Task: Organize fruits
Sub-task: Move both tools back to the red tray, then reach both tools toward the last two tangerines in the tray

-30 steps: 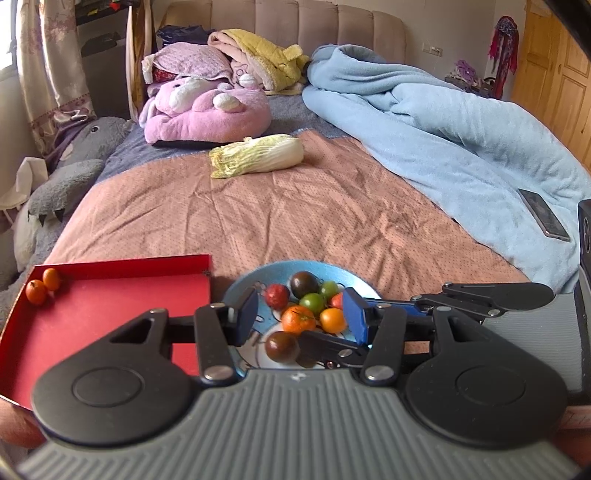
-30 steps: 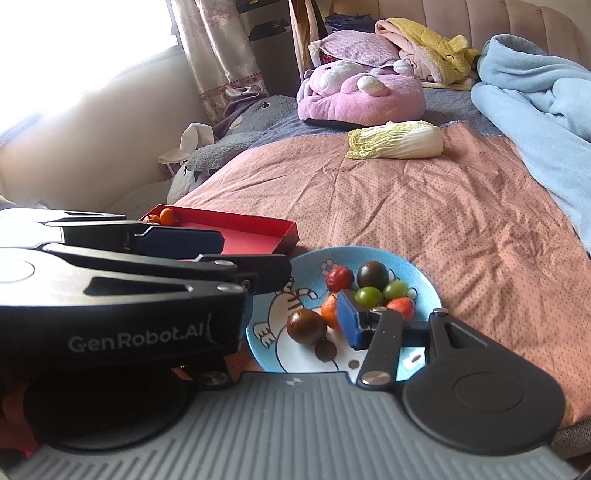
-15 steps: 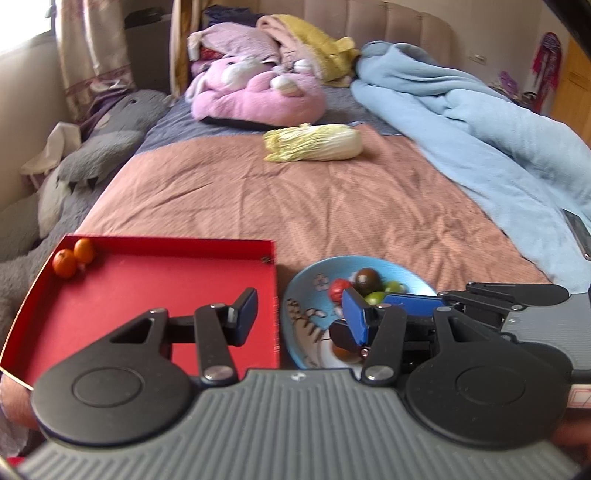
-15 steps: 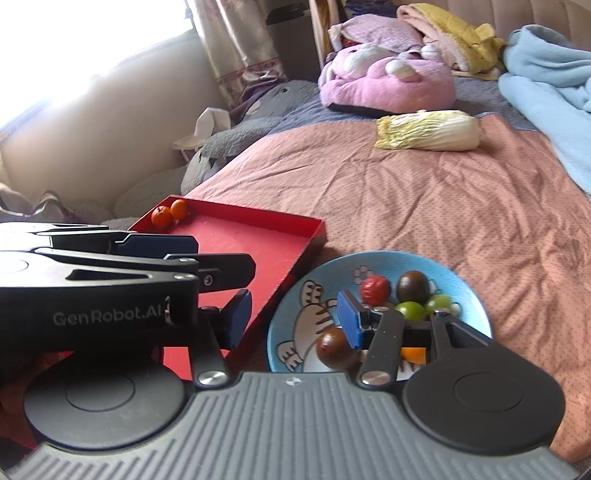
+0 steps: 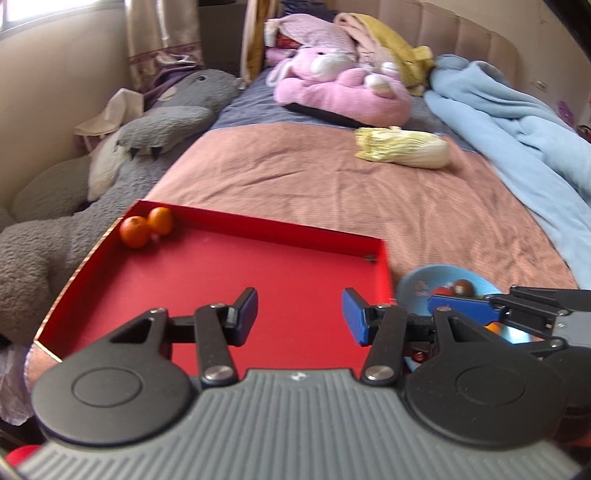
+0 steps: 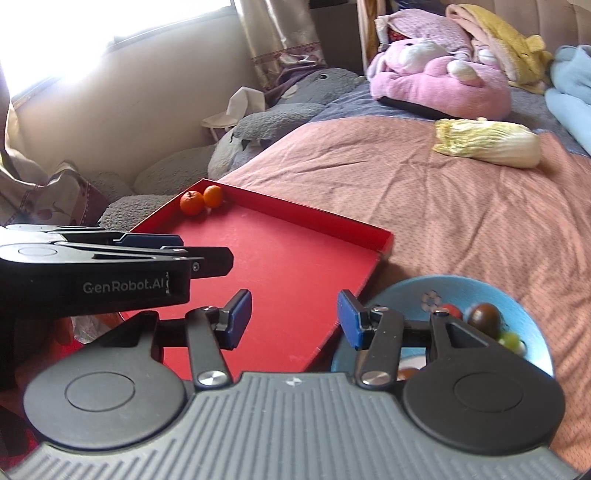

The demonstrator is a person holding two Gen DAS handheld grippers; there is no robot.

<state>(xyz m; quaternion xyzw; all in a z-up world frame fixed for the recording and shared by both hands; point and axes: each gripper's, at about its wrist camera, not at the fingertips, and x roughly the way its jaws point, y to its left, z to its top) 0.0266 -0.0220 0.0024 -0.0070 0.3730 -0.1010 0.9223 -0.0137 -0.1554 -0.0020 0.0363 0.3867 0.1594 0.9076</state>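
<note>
Both grippers tilted down, empty-fingered

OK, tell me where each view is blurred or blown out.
Right wrist view: the window is blown out to white, and the fruit in the blue plate is smeared. Left wrist view: evenly lit, soft throughout, with fisheye bending at the edges.

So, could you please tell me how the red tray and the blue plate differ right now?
The red tray is rectangular with low upright walls; the blue plate is round and shallow. The tray holds only two orange fruits, tucked in its far corner; the plate holds mixed red, dark and green ones. The tray is plain, the plate printed. Both sit side by side on the bedspread.
</note>
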